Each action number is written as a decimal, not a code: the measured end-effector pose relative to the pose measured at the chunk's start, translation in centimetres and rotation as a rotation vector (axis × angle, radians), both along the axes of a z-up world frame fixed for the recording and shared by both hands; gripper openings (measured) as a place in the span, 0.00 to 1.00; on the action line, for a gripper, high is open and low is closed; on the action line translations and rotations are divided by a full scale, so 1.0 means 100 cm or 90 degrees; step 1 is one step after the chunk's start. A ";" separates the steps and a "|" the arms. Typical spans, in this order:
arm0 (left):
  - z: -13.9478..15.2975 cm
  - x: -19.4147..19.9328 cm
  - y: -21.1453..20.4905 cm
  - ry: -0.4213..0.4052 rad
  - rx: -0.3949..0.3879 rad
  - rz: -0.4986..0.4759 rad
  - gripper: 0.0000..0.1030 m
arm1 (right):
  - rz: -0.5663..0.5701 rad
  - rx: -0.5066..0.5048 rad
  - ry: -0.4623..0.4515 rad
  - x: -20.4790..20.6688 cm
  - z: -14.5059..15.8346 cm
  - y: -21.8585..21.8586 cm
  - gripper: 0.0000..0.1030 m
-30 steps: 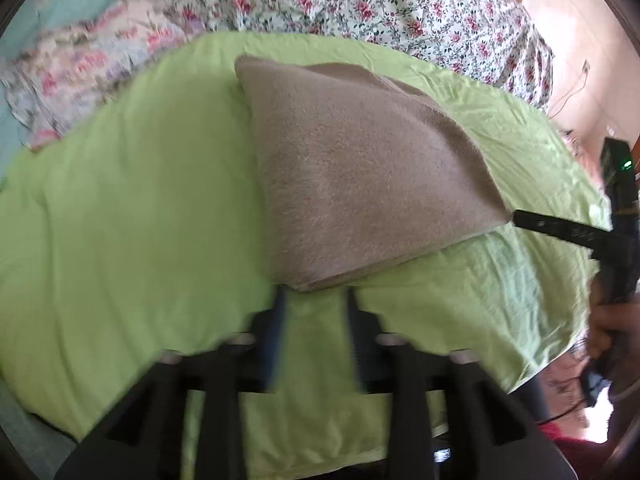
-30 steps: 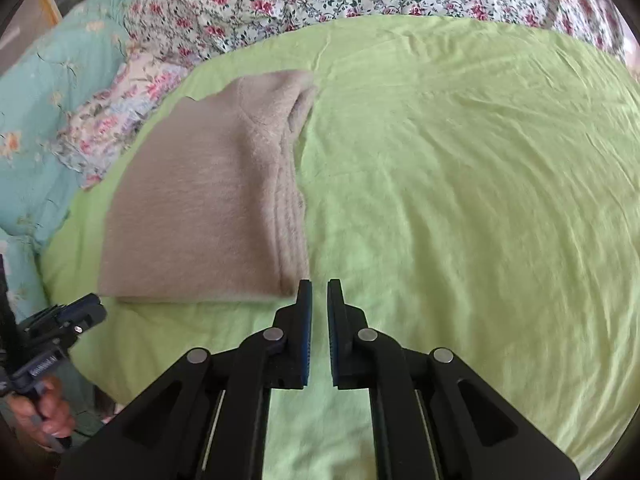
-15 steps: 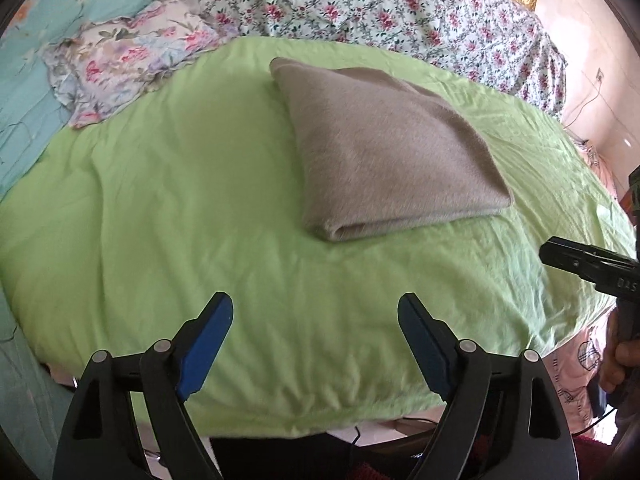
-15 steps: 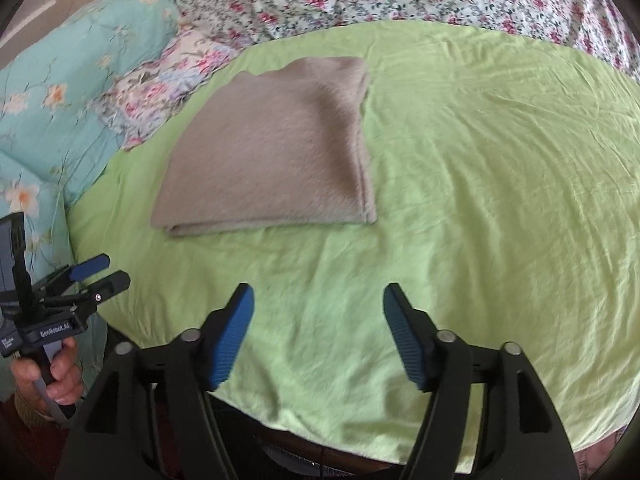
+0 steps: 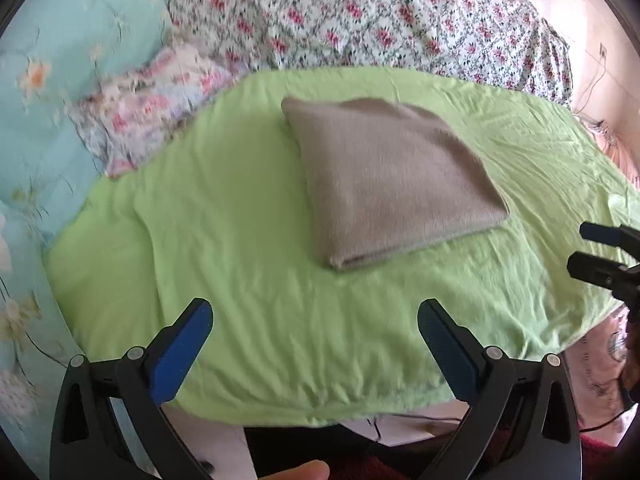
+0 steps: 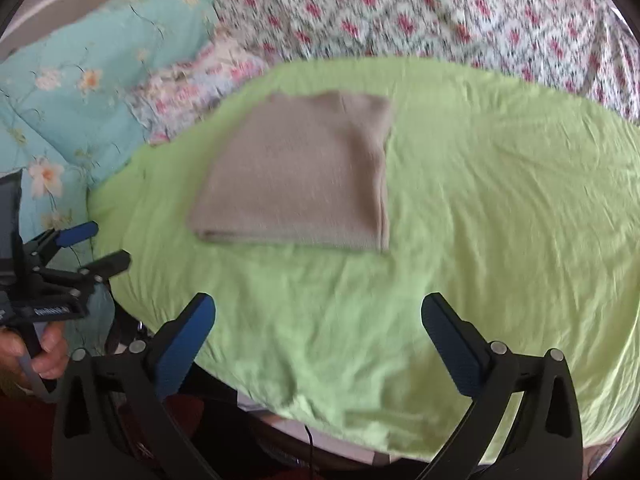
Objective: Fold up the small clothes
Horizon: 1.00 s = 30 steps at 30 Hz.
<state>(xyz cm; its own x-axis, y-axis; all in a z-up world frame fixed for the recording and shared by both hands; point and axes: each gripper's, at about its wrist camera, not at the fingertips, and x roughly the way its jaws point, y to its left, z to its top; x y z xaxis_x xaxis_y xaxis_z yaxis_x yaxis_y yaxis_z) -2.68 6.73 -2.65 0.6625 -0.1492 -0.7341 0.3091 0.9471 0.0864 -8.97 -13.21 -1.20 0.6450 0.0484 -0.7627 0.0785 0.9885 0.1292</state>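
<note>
- Nearest, the left gripper [image 5: 315, 316] and the right gripper [image 6: 318, 312] both have their jaws opening wide, with nothing between the 2 blue pads of either.
- Beyond them lies the green sheet [image 5: 224, 240].
- On the sheet rests the folded taupe cloth [image 5: 390, 176], apart from both grippers.
- Farthest, a floral quilt [image 5: 360, 20] and a turquoise blanket [image 5: 60, 80].
</note>
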 end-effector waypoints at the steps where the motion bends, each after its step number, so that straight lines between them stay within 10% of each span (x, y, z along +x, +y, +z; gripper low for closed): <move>1: -0.001 0.002 -0.003 0.001 0.004 -0.003 1.00 | 0.001 0.003 0.000 0.001 -0.001 0.001 1.00; 12: -0.032 0.030 -0.006 0.049 0.024 0.016 0.99 | -0.031 0.064 0.070 0.014 -0.045 -0.010 1.00; 30: -0.005 0.070 -0.023 0.004 0.031 0.027 1.00 | -0.005 0.029 0.038 0.074 -0.010 -0.010 1.00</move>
